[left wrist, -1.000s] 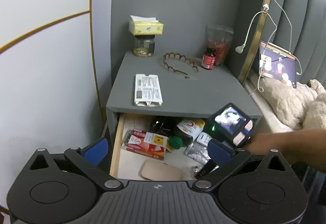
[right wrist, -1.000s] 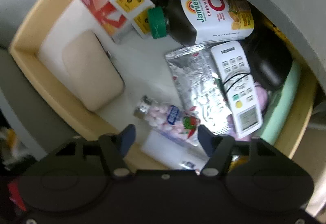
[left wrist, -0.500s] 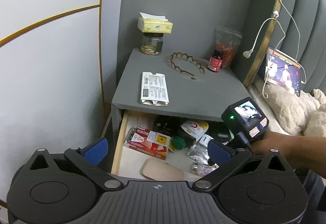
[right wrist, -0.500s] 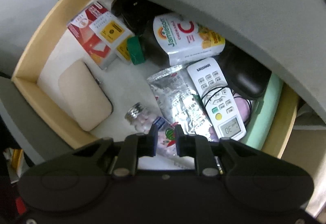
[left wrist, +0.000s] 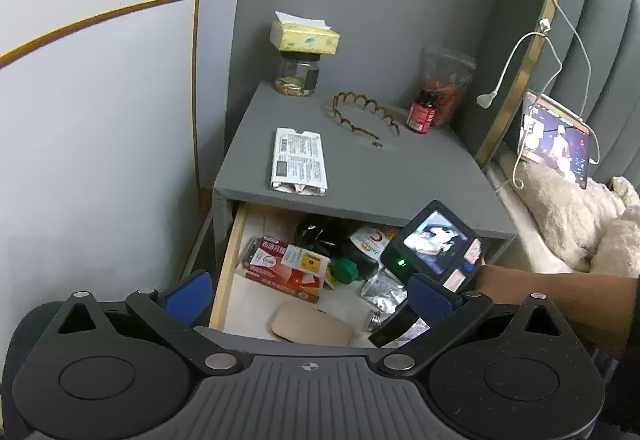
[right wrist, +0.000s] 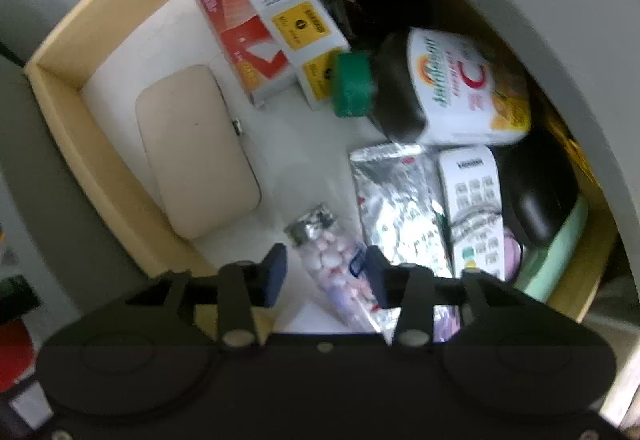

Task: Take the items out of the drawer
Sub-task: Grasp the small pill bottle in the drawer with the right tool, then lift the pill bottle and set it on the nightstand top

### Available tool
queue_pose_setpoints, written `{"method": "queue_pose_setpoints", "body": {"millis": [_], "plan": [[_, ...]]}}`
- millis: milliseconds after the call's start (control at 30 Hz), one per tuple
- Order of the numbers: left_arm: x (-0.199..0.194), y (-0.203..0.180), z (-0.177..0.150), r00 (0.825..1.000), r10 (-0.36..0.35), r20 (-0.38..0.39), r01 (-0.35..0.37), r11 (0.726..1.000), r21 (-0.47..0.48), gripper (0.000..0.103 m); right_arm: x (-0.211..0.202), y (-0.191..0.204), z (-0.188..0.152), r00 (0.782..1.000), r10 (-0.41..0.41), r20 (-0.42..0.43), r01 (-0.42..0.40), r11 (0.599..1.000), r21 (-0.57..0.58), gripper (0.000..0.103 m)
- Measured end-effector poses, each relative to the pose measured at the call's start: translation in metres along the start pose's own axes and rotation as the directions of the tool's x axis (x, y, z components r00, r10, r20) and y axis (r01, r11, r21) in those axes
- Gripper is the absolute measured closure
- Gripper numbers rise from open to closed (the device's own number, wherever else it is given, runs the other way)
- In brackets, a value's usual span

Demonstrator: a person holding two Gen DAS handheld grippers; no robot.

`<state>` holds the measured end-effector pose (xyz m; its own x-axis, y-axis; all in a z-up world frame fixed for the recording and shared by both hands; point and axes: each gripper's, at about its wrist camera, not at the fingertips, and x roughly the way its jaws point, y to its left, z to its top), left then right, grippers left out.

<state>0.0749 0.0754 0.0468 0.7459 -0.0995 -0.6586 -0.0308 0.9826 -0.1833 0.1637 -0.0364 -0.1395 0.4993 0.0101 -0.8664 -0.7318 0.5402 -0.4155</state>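
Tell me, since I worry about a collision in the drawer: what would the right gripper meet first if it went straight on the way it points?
Probably the clear candy bottle lying between the open fingers of the right gripper, with the white drawer floor behind it. Depth is blurred, so contact is uncertain.

- soft, even indoor light is seen on the left view, bent at the edges.
- the right view is blurred; the drawer (right wrist: pixel 60 79) back is shadowed.

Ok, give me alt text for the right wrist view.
The right gripper, jaws open, reaches into an open drawer with a candy bottle between its fingers. Beyond lie a beige case, red box, vitamin bottle, foil pack and remote.
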Motion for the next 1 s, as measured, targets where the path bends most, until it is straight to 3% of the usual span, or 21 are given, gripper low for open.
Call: {"method": "queue_pose_setpoints", "body": {"millis": [100, 267, 433, 533, 767, 867, 1000], "plan": [[0.005, 0.002, -0.002, 1.000, -0.005, -0.024, 0.004, 1.000, -0.022, 0.000, 0.005, 0.006, 0.002, 0.999, -0.030, 0.017, 0.030, 0.999, -0.041, 0.060], [0.006, -0.003, -0.001, 0.998, -0.048, -0.032, 0.048, 0.999, -0.004, 0.000, -0.004, 0.001, -0.006, 0.996, -0.012, 0.088, 0.016, 0.999, -0.048, 0.064], [0.005, -0.005, 0.000, 0.998, -0.062, -0.023, 0.062, 0.998, 0.000, 0.000, -0.038, -0.025, -0.018, 0.975, 0.048, 0.216, -0.063, 0.996, 0.061, 0.070], [0.002, -0.006, 0.001, 0.998, -0.062, -0.009, 0.062, 0.998, 0.005, 0.000, -0.061, -0.041, -0.032, 0.942, 0.067, 0.328, -0.110, 0.987, 0.115, 0.073], [-0.006, -0.004, 0.005, 0.998, -0.059, 0.018, 0.059, 0.998, -0.005, 0.000, -0.109, -0.054, -0.059, 0.829, 0.101, 0.550, -0.234, 0.956, 0.176, 0.073], [-0.006, 0.000, 0.006, 0.998, -0.056, 0.021, 0.057, 0.998, -0.029, 0.000, -0.134, -0.065, -0.055, 0.794, 0.128, 0.594, -0.271, 0.950, 0.157, 0.073], [-0.005, 0.002, 0.006, 0.998, -0.066, 0.020, 0.068, 0.996, -0.059, 0.000, -0.180, -0.082, -0.028, 0.751, 0.105, 0.652, -0.269, 0.950, 0.157, 0.073]]}}
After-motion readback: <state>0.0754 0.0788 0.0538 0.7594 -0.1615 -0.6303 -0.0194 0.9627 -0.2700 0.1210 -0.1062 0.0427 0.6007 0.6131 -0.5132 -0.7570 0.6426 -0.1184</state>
